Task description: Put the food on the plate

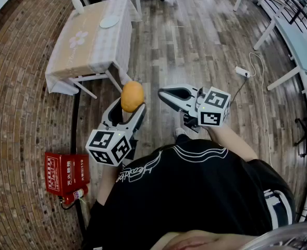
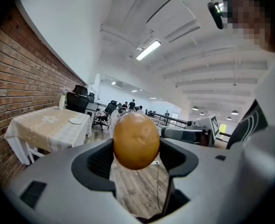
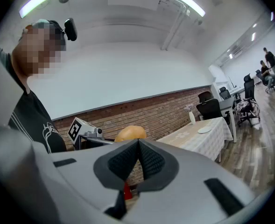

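Left claw (image 1: 131,107): clamped on the food (image 1: 132,95), jaws wide apart, one ribbed pad on each flank of it.
Right claw (image 1: 161,92): jaws together, nothing between them, held just right of the left claw.
Food, location: in the air between the left jaws, well apart from the desk (image 1: 85,46) at far left.
Plate (image 1: 109,21): pale, lying on the far part of the desk.
Food, surface: rounded oval, orange-brown, smooth matte skin; type cannot be confirmed.
Food, handling (judged): likely light and fairly firm. The curved sides may slip or roll under uneven pressure.
Grip point (judged): across the widest middle, as held now. A hold nearer either end risks it squeezing out.
Release (judged): set low on the plate, since a round item could roll off.
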`<state>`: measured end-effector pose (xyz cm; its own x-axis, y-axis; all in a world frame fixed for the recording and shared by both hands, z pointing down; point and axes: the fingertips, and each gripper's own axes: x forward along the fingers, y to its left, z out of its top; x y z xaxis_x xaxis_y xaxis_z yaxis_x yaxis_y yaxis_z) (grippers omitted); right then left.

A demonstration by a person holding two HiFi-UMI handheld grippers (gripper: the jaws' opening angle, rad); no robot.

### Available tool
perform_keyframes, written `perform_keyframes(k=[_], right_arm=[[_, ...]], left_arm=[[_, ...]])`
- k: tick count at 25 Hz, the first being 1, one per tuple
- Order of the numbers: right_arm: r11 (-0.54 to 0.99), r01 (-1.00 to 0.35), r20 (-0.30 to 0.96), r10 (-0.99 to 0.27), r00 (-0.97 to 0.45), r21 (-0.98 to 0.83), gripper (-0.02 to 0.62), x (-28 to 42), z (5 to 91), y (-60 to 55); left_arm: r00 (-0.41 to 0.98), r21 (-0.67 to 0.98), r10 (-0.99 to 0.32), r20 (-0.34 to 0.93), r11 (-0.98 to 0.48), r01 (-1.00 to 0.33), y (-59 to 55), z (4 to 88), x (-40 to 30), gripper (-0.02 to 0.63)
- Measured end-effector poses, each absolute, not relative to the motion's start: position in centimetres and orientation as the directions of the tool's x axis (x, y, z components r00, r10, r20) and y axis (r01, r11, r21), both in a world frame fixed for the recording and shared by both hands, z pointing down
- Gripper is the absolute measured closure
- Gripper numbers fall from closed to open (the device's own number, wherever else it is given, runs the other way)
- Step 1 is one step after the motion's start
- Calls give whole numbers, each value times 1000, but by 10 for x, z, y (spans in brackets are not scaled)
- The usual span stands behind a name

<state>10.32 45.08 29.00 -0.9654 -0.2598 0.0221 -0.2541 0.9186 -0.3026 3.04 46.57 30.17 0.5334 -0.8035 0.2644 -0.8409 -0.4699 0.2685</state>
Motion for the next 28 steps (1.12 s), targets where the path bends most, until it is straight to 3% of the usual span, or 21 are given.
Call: perform_keyframes(k=[15, 28], right_arm=[[906, -253, 8, -267, -964, -339, 598, 100, 289, 448], [897, -231, -1, -250, -968, -376, 598, 75, 302, 369]], left_arm=[[541, 289, -802, 254, -471, -833, 464, 300, 28, 304], [512, 297, -808, 292, -432, -852, 394, 316, 2, 304]])
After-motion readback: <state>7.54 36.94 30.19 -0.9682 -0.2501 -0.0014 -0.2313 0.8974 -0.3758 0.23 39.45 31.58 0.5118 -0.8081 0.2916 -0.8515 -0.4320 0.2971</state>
